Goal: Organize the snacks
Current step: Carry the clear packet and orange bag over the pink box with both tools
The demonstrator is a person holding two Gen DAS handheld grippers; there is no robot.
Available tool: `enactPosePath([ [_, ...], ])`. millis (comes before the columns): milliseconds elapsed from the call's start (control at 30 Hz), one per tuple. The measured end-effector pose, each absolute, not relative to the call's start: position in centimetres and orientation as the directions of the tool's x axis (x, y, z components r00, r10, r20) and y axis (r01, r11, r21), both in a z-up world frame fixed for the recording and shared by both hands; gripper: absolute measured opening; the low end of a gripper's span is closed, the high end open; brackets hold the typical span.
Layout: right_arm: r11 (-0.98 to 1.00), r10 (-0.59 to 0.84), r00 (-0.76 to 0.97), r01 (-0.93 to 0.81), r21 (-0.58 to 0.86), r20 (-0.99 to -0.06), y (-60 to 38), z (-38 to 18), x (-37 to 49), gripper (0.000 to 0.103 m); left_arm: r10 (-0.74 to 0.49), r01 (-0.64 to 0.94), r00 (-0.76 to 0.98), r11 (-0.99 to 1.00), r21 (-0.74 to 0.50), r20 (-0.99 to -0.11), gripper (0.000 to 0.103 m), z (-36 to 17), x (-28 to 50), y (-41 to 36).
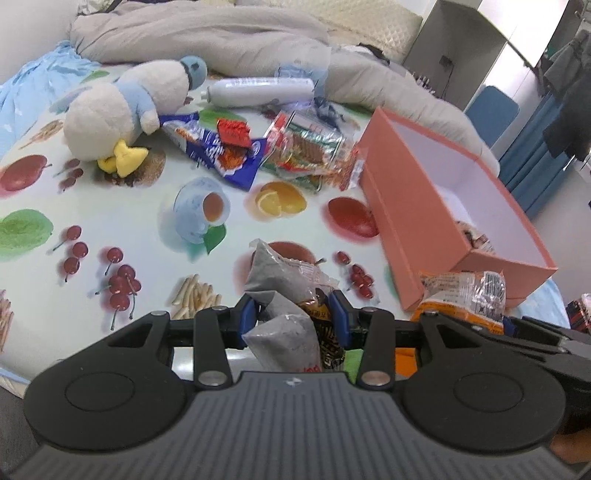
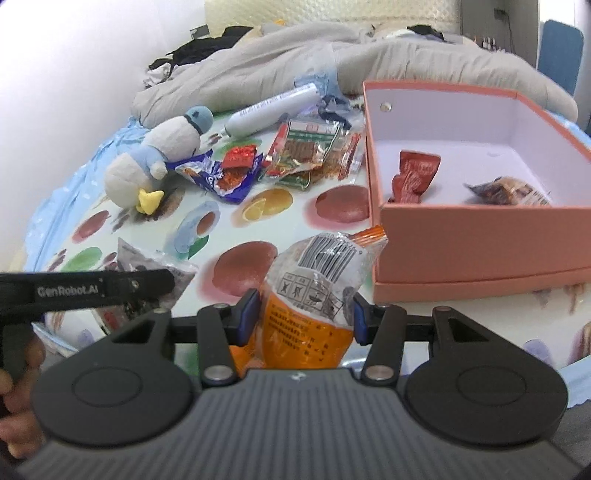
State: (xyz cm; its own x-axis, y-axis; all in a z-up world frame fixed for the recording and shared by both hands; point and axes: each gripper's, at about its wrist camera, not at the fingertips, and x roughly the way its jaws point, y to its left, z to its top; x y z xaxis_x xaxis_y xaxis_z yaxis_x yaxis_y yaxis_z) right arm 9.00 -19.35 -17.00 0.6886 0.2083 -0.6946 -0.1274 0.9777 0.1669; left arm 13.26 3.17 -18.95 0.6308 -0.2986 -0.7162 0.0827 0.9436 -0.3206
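Spread over a bed with a glossy fruit-printed plastic sheet [image 1: 147, 206], crumpled grey quilt [image 1: 207, 33] pushed to the far side, presumably to leave a flat sorting area. Open salmon-pink cardboard box [image 2: 480, 243] standing as the collecting bin: inside it, a red foil snack pouch [image 2: 415, 177] near its left wall and a brown clear-wrapped snack [image 2: 511, 192] to that pouch's right. Left of the box and beyond, a white and pale-blue plush duck [image 1: 122, 107], plainly no snack and left alone, and past it a white plastic bottle [image 1: 258, 90] lying on its side. Between duck and box, unsorted packets: a blue foil bag [image 1: 229, 155] and a clear green-and-red packet of sticks [image 1: 306, 147], print too blurred to read.

In front of the box, left tongs [image 1: 295, 314] about half open, pads pressing a grey and clear snack packet [image 1: 280, 295], lifted off the sheet, likely bound for the box. Right tongs [image 2: 303, 314] likewise about half open, clamped on an orange and clear bag [image 2: 314, 288], barcode side up with small recycling pictograms; text illegible. Readable on the left tool's arm in the right view: "GenRobot.AI".
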Motion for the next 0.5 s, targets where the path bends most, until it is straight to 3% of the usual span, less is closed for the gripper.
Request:
enactPosePath([
  [500, 0.978, 0.2, 0.759, -0.123, 0.165, -0.62, -21.0, -12.0, 6.9, 0.051, -0.369, 0.189, 0.684, 0.923, -0.336, -0.629, 0.047, -12.6, 11.8, 1.1],
])
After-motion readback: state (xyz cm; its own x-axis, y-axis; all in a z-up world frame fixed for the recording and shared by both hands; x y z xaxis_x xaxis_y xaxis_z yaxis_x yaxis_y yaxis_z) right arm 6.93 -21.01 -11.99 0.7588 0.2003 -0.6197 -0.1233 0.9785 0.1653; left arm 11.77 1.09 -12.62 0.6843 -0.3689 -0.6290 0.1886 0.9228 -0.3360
